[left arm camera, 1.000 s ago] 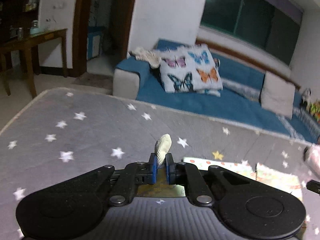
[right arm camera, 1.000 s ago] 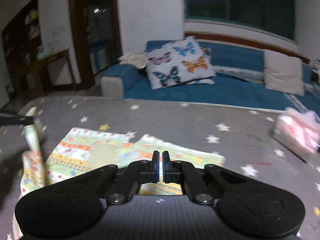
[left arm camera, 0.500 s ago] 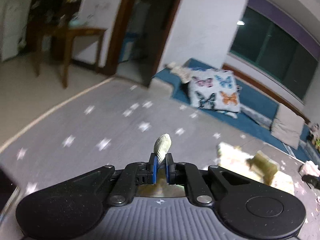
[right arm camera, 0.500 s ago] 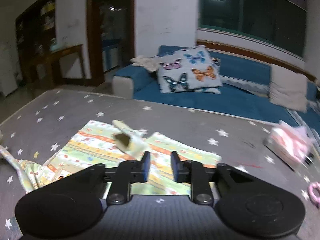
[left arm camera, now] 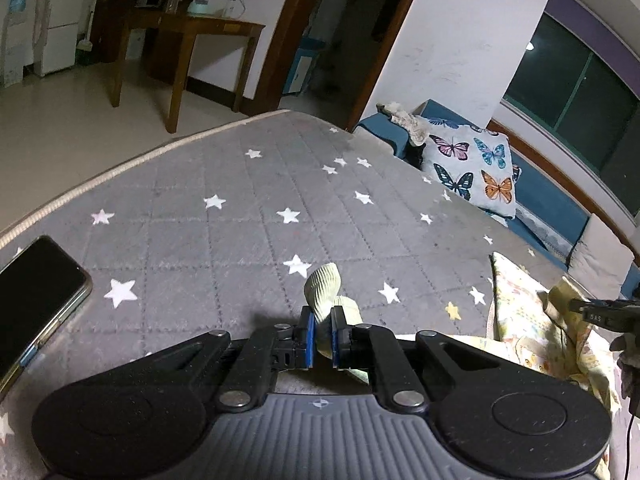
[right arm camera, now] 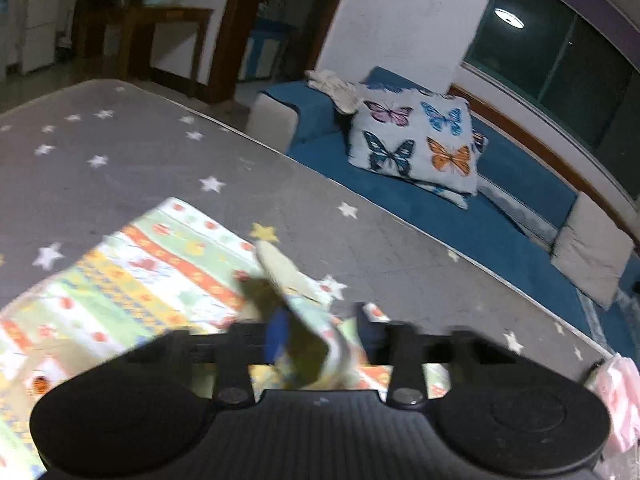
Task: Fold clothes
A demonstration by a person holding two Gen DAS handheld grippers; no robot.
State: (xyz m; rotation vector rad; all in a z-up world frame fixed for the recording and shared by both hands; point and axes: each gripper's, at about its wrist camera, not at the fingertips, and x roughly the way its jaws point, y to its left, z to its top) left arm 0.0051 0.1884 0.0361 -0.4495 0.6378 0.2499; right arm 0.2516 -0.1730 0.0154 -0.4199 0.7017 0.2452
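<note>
- Claws first: the left claw point(left arm camera: 323, 334) is pinched tight on a ribbed pale-green cuff point(left arm camera: 322, 290) of the garment, which pokes up between its blue pads.
- Right claw point(right arm camera: 320, 338) is blurred, jaws spread wide, with a fold of the striped patterned garment point(right arm camera: 140, 272) sitting between them.
- Garment lies spread on the grey star-print bed point(left arm camera: 240, 216).
- Phone point(left arm camera: 34, 284) rests at the bed's left edge.
- Beyond, a butterfly pillow point(right arm camera: 416, 140) leans on the blue sofa point(right arm camera: 516, 176).
</note>
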